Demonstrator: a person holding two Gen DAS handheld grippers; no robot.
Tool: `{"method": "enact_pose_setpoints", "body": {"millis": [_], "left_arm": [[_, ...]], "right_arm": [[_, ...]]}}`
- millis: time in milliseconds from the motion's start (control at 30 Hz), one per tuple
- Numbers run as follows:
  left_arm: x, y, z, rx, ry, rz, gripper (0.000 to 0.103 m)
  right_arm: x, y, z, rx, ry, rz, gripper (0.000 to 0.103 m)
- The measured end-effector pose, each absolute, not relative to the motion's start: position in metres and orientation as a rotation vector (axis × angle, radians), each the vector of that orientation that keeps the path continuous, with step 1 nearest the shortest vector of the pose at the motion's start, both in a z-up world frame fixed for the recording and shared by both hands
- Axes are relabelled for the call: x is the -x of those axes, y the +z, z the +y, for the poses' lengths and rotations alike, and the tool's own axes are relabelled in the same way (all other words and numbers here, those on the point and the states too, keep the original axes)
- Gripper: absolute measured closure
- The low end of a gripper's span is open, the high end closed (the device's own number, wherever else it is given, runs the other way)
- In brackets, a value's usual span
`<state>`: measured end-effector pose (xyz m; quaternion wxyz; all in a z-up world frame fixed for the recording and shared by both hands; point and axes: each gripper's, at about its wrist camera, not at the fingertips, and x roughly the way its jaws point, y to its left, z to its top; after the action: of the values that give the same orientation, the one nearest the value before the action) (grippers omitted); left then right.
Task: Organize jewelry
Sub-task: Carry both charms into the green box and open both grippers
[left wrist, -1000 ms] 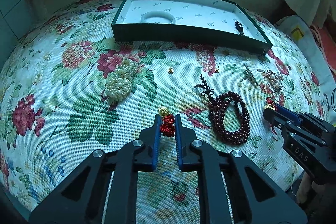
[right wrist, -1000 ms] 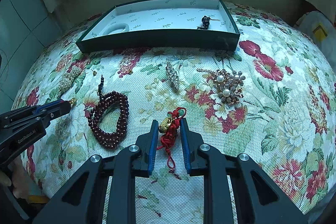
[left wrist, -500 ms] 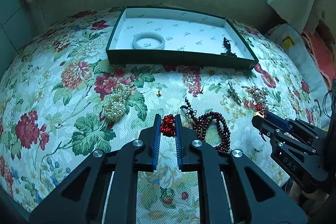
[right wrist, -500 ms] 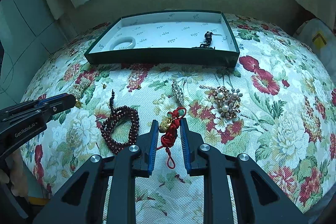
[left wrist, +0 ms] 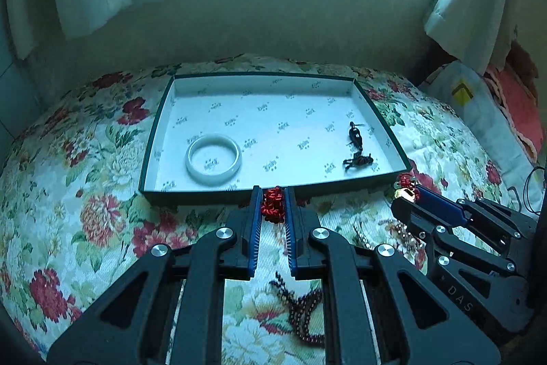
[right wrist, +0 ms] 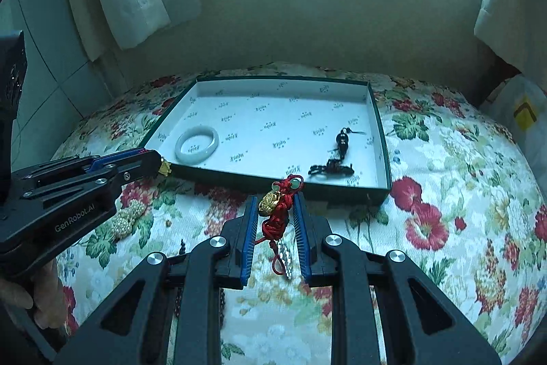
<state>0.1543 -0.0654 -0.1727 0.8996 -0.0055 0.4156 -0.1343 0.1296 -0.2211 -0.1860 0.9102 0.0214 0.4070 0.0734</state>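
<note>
**Above the floral bed: two claws, each closed on a red charm**

Ahead lies the tray (left wrist: pixel 152 139) with a bangle (left wrist: pixel 213 158) and dark pendant (right wrist: pixel 333 159). Only the right view shows pearls (right wrist: pixel 127 218). Left claw (left wrist: pixel 272 206) pinches one knot charm (left wrist: pixel 272 205); right claw (right wrist: pixel 275 207) pinches a gold charm (right wrist: pixel 273 204).

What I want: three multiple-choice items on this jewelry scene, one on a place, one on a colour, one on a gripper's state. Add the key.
1. The white bangle lies: A in the tray; B in a drawer; C in a gripper.
2. The right gripper holds a cord charm coloured: A blue; B red; C white.
3. The left gripper is: A wide open; B out of view; C shut on a knot charm.
Key: A, it rests on the tray floor; B, the cord is red; C, the knot is clamped.
</note>
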Motion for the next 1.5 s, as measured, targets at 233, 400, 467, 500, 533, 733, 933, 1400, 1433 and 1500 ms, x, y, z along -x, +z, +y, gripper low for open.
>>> {"method": "enact_pose_setpoints", "body": {"millis": [233,400,467,500,533,733,933,1400,1433,1500], "left_arm": [[-0.204,-0.178,-0.082,0.012,-0.276,0.848,0.091],[-0.235,-0.202,-0.090,0.003,-0.265,0.881,0.091],[-0.245,-0.213,-0.093,-0.006,-0.259,0.903,0.091],[-0.249,-0.218,-0.094,-0.011,-0.256,0.911,0.091],[-0.252,-0.223,-0.095,-0.016,-0.253,0.918,0.091],[-0.264,-0.244,-0.097,-0.031,-0.246,0.951,0.090],[-0.268,-0.250,-0.100,-0.048,-0.255,0.962,0.090],[-0.265,-0.245,-0.091,-0.017,-0.234,0.946,0.048],[-0.264,-0.241,-0.090,-0.017,-0.236,0.942,0.047],[-0.258,-0.234,-0.090,-0.013,-0.240,0.934,0.045]], "right_arm": [[-0.182,-0.193,-0.221,-0.015,0.158,0.834,0.081],[-0.213,-0.215,-0.219,-0.001,0.164,0.870,0.081],[-0.221,-0.225,-0.217,0.007,0.162,0.887,0.081],[-0.225,-0.229,-0.218,0.008,0.163,0.896,0.081],[-0.229,-0.233,-0.218,0.009,0.163,0.905,0.081],[-0.242,-0.249,-0.221,0.009,0.156,0.938,0.081],[-0.246,-0.259,-0.218,0.014,0.164,0.953,0.080],[-0.236,-0.252,-0.237,-0.029,0.118,0.914,0.055],[-0.234,-0.248,-0.238,-0.033,0.117,0.906,0.055],[-0.228,-0.240,-0.240,-0.039,0.121,0.895,0.055]]}}
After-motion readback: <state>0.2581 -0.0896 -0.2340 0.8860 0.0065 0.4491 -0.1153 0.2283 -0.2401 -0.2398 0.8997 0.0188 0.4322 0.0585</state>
